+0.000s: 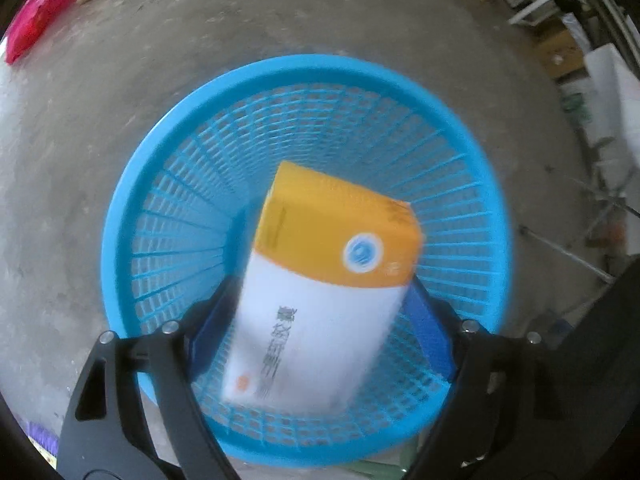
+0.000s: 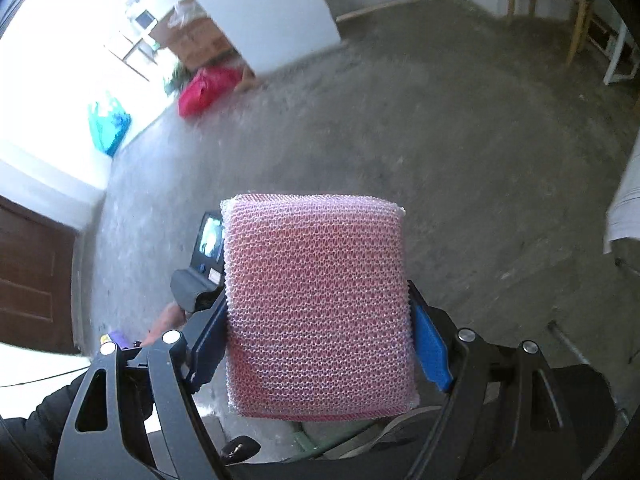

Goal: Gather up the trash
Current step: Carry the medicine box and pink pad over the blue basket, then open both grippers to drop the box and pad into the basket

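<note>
In the left wrist view a round blue mesh basket (image 1: 168, 184) stands on the concrete floor right under my left gripper (image 1: 322, 292). A white and orange carton (image 1: 320, 292) hangs tilted and blurred between the blue pads (image 1: 434, 340). It looks loose from them, above the basket's inside. The jaws stand wide and open. In the right wrist view my right gripper (image 2: 316, 288) is shut on a pink mesh sponge (image 2: 316, 304), which is pinched at both sides and held above the floor. The basket is hidden in that view.
A red plastic bag (image 1: 36, 20) (image 2: 204, 88) lies on the floor by a white wall. Near a bright opening sits a teal bag (image 2: 108, 124). White frames and boxes (image 1: 560, 20) crowd the right side. A wooden table (image 2: 560, 8), a brown door (image 2: 32, 280) and a person's dark sleeve (image 2: 36, 428) also show.
</note>
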Available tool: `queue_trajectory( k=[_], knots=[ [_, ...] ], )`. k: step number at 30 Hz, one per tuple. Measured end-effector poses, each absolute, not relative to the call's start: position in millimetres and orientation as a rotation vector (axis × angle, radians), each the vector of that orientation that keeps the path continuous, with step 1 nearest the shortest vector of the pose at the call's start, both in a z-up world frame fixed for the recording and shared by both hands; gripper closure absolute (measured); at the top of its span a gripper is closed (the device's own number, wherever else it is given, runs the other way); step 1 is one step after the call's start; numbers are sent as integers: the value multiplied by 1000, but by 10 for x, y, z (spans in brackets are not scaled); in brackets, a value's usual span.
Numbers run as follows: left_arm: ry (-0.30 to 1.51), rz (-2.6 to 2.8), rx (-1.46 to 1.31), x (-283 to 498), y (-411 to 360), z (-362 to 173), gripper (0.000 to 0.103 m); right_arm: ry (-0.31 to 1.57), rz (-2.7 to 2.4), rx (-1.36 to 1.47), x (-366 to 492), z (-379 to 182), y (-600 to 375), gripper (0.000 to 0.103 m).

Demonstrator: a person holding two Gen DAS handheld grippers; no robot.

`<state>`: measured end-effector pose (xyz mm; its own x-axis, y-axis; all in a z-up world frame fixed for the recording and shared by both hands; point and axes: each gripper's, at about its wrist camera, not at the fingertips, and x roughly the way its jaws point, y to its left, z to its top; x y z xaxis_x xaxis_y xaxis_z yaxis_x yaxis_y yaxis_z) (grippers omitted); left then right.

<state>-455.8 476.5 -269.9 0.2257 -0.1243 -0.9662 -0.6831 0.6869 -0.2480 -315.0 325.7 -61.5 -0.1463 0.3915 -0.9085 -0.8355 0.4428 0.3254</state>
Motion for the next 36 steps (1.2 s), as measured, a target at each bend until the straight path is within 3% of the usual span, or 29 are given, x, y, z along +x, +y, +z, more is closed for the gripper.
queue_trajectory(
  k=[2, 10, 13, 16, 21, 28, 36],
  knots=[
    [1289, 448, -780, -4606, 4827, -2684, 15, 1345, 1127, -473, -3232, -783, 3357, 25],
    [1120, 522, -860, -5023, 5164, -2284, 15, 1392, 1122, -606, -3520, -1333, 3741, 24],
    [1065, 565, -897, -5242, 5311, -2157, 15, 1413, 1107, -674, -3634, -1610, 3863, 20],
    [1047, 590, -916, -5375, 5422, -2082, 15, 1383, 1098, -709, -3726, -1786, 3954, 6],
    [1034, 603, -917, -5398, 5401, -2027, 15, 1411, 1074, -679, -3675, -1913, 3898, 6],
    [994, 540, -898, -5157, 5239, -1751, 15, 1408, 1049, -556, -3507, -1842, 3640, 6],
    [812, 315, -704, -4153, 4832, -479, 15, 1188, 1042, -318, -3084, -604, 2899, 6]
  ],
)
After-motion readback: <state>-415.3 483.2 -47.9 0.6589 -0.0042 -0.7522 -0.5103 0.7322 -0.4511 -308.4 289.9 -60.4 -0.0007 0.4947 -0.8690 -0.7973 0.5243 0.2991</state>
